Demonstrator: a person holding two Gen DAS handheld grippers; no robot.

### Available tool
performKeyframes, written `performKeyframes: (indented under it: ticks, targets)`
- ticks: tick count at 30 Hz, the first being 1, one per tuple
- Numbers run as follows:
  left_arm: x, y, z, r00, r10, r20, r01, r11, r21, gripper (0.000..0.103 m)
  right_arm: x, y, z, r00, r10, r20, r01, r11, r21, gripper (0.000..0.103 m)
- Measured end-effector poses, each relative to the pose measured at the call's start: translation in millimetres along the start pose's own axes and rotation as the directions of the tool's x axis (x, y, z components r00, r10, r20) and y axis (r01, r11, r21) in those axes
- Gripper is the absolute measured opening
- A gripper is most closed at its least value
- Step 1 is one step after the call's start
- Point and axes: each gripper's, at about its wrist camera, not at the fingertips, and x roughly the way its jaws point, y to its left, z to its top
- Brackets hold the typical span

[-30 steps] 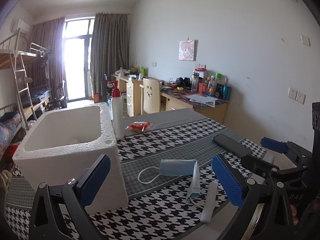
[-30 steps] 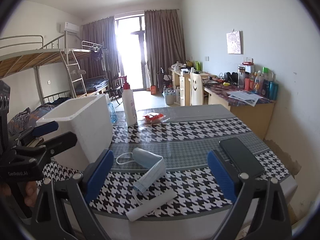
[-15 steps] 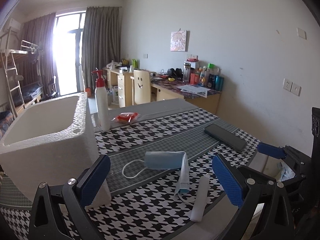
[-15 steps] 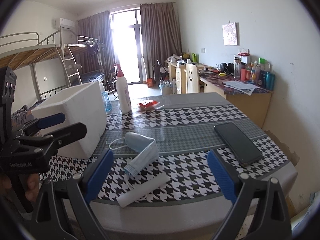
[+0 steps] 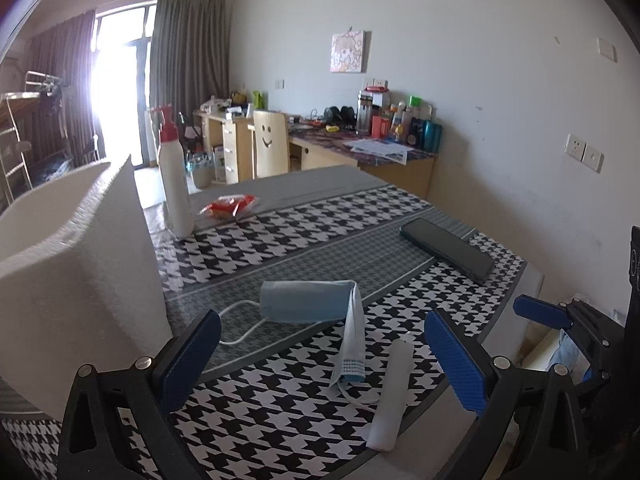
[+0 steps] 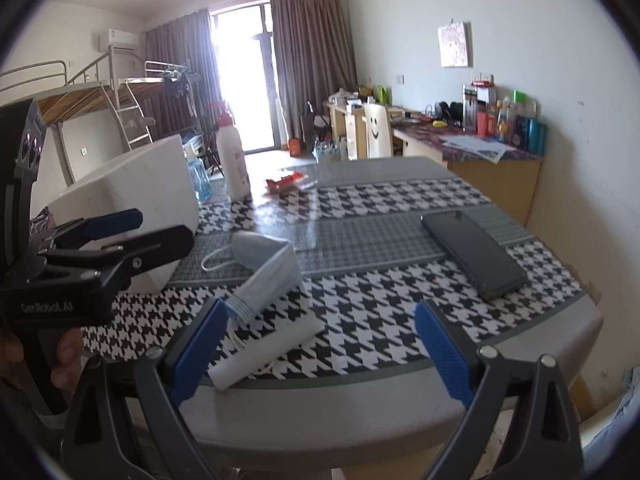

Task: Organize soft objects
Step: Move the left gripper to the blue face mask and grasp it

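- Face mask (image 5: pixel 316 304) (image 6: pixel 266 276): pale blue pleated fabric, folded over itself, white ear loop trailing; lies at the centre of the left wrist view on the surface (image 5: pixel 304 236). One loop is partly hidden under the fold.
- White roll (image 5: pixel 390 396) (image 6: pixel 268 354): soft-looking cylinder just beside the mask, near the surface's front edge; material hard to make out.
- Surface covering: black-and-white houndstooth cloth with grey bands.
- Foam box (image 5: pixel 76 264) (image 6: pixel 136 204): white, grainy polystyrene, cut off at the left edge of the left wrist view; interior mostly hidden.
- Phone (image 5: pixel 446 250): dark slab, right of centre.
- White bottle (image 5: pixel 174 184), red cap; red packet (image 5: pixel 228 205) beside it.
- Left hand-held gripper (image 5: pixel 320 360): blue pads spread wide, holding nothing.
- Right hand-held gripper (image 6: pixel 320 352): likewise spread, empty.
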Motion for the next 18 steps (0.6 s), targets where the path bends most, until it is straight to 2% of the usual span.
performKeyframes:
  ticks: [6,10,11,13,18]
  targets:
    - [22,1,-2,0.998,-0.001,-0.055,0.0,1.0,-0.015,0.101,7,-7,-7,1.0,0.009,-0.024,-0.008,1.0,0.009,0.097]
    - [36,-2,-4,0.996,-0.01,-0.09,0.009,1.0,-0.008,0.097,13,-11,-10,0.999,0.02,-0.04,-0.019,1.0,0.021,0.097]
    - [39,-2,-4,0.995,-0.016,-0.103,0.015,1.0,-0.007,0.094,14,-11,-11,0.999,0.022,-0.043,-0.021,1.0,0.021,0.097]
    - [50,-3,-5,0.989,-0.035,-0.143,0.033,0.999,-0.015,0.082,17,-12,-12,0.998,0.027,-0.052,-0.026,0.999,0.02,0.097]
    - [62,-5,-8,0.983,-0.038,-0.177,0.036,0.999,-0.016,0.072,20,-16,-16,0.998,0.037,-0.06,-0.036,0.999,0.021,0.097]
